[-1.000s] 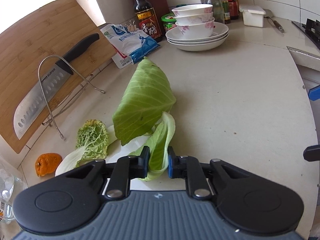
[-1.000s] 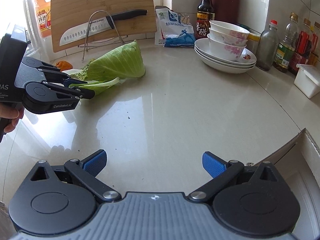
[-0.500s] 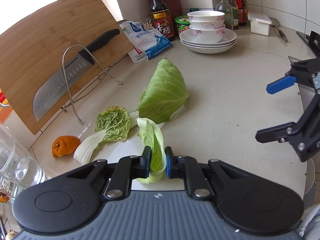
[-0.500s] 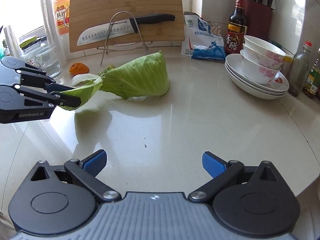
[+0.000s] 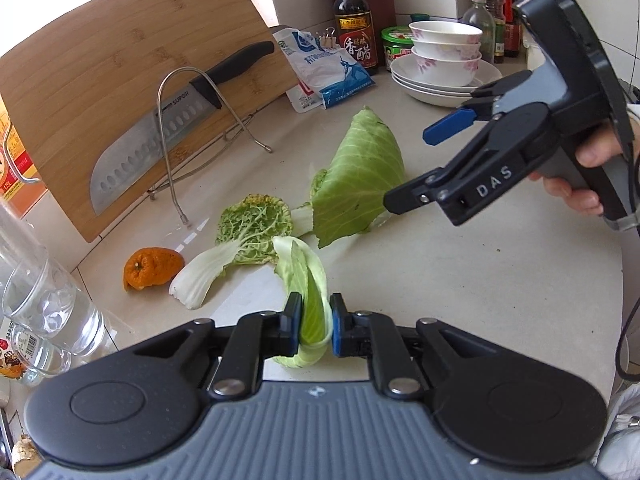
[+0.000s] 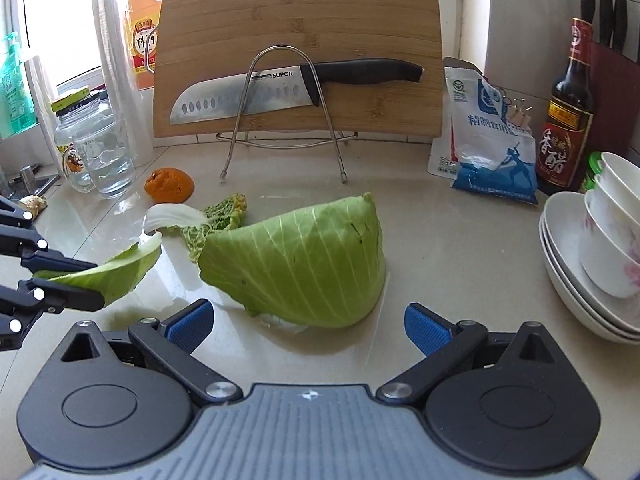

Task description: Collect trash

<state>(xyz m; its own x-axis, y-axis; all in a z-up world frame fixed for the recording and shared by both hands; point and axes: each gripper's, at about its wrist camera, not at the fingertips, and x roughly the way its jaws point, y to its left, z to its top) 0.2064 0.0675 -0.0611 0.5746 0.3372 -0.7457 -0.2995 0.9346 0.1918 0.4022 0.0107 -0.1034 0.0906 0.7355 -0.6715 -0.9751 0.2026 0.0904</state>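
Readable print on the knife, the right gripper, the bottles and the bag

The knife [image 6: 244, 96] blade reads "SUPOR". The right gripper [image 5: 412, 170] carries "DAS" in pale letters on its dark finger arm. The dark vinegar bottle [image 5: 354, 28] has a red label with large white "香醋". The blue-and-white bag [image 6: 486, 140] shows "精制食用", the rest hidden. The orange bottle [image 6: 144, 32] bears "料酒" on its label. Smaller print elsewhere is illegible.

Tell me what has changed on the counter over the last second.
The left tongs, still shut on the pale cabbage leaf, have lifted it clear of the counter. The right tongs, still open and empty, have swung in toward the big cabbage wedge. The wedge, the crinkled leaf, the orange peel and the knife lie where they were.
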